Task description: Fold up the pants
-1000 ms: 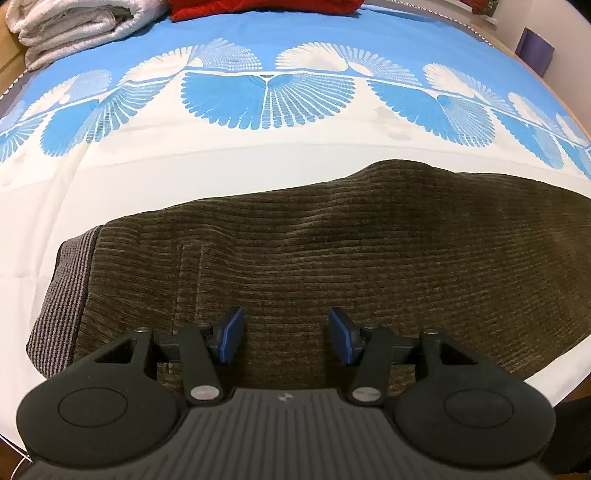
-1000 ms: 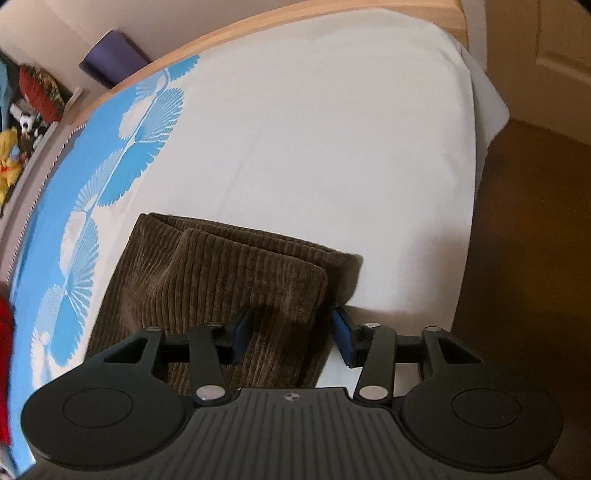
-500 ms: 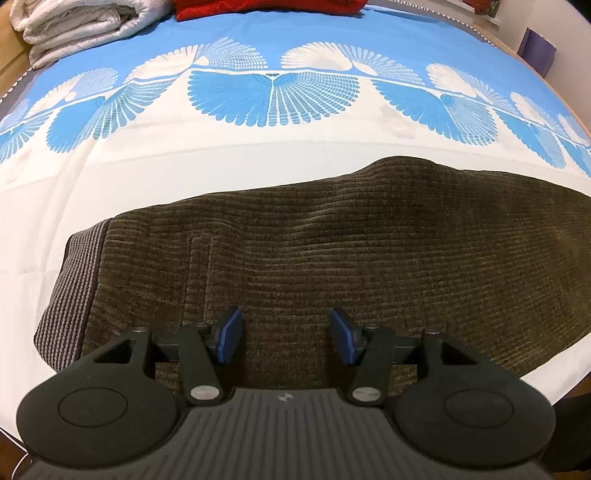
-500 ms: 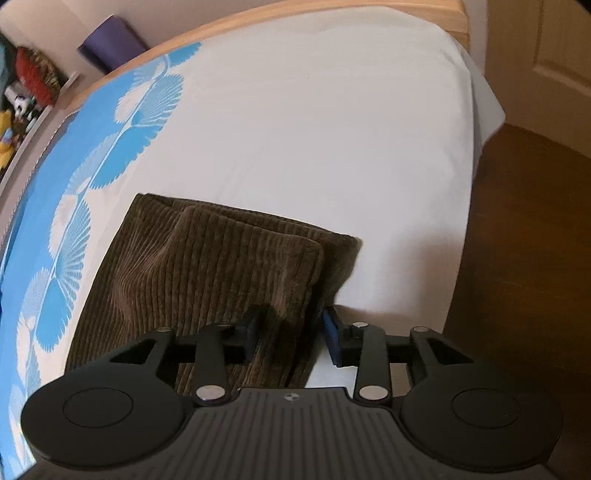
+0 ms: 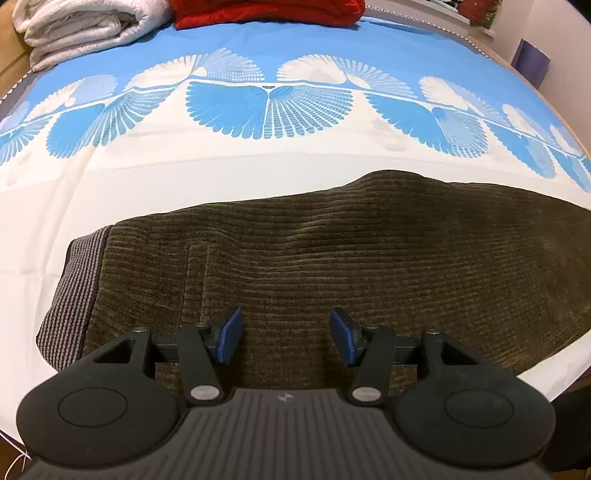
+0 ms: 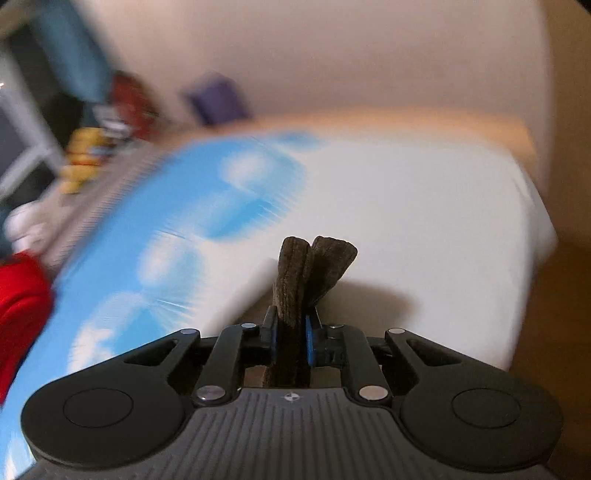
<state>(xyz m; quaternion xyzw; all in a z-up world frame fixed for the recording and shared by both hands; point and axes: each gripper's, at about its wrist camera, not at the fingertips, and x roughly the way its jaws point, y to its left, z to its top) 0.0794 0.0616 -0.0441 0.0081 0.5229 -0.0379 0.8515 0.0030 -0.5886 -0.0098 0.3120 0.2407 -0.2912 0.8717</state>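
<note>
Brown corduroy pants [image 5: 332,251] lie flat across the bed in the left wrist view, with the grey ribbed waistband [image 5: 74,288] at the left. My left gripper [image 5: 286,338] hovers open over the near edge of the pants, holding nothing. In the right wrist view my right gripper [image 6: 291,339] is shut on the leg ends of the pants [image 6: 303,273], lifted off the bed; the two cuffs stick up between the fingers. That view is blurred by motion.
The bed has a blue and white fan-patterned cover [image 5: 269,103]. A folded white blanket [image 5: 81,26] and a red cushion [image 5: 266,11] lie at the far end. The bed's corner [image 6: 524,236] and brown floor [image 6: 561,332] are to the right.
My right gripper has shut on the leg ends and lifted them off the bed, swinging quickly. My left gripper has stayed open over the pants, shifting only slightly.
</note>
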